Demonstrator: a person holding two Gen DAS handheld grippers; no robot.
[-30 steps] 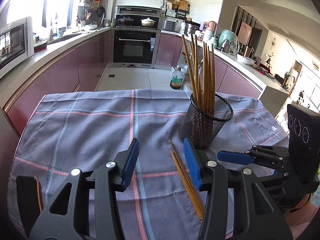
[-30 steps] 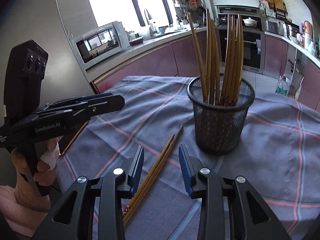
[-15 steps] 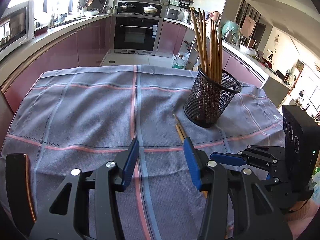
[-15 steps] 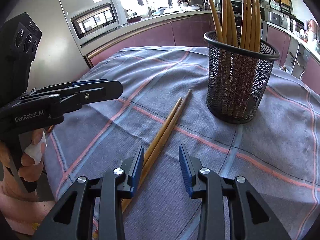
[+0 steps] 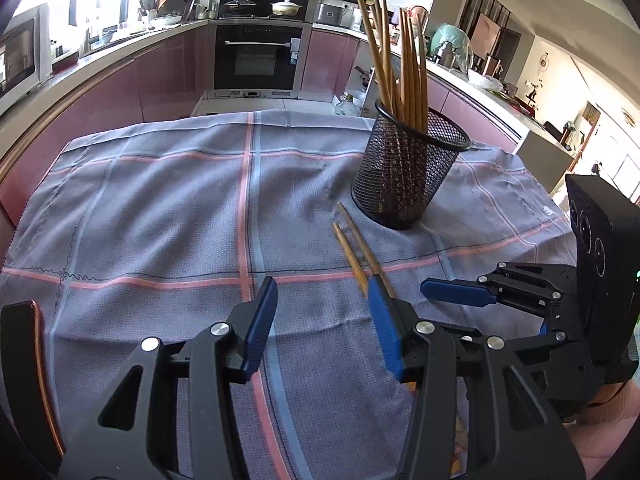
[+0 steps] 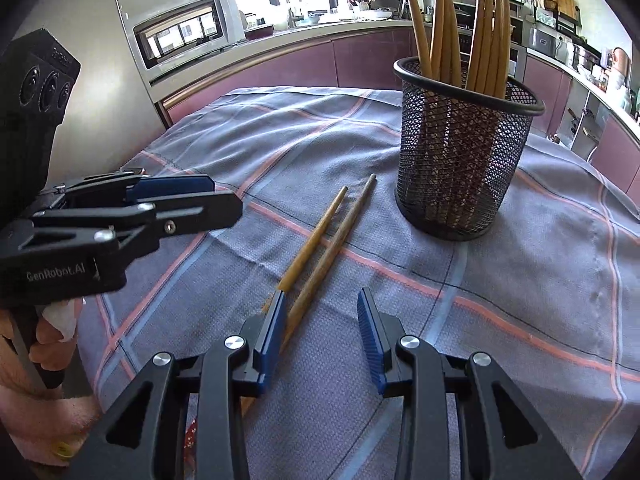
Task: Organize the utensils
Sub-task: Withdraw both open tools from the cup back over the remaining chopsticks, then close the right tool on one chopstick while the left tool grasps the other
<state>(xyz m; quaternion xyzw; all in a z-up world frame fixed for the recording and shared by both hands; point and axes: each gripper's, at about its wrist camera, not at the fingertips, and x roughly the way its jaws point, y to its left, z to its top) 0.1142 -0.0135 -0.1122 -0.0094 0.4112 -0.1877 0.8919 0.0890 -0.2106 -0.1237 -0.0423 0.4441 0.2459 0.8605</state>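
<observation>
A black mesh cup holds several wooden chopsticks upright; it also shows in the right wrist view. Two loose chopsticks lie side by side on the checked cloth just in front of the cup, also seen in the right wrist view. My left gripper is open and empty, low over the cloth, its right finger over the chopsticks' near part. My right gripper is open and empty, its left finger over the chopsticks' near ends. The right gripper shows in the left wrist view, the left gripper in the right wrist view.
The grey-blue cloth with pink stripes covers the table. A dark object with a copper edge lies at the near left corner. Kitchen counters, an oven and a microwave stand beyond the table.
Both grippers have drawn lower and closer over the cloth toward the two loose chopsticks. Both stay open. The chopsticks and cup have not moved.
</observation>
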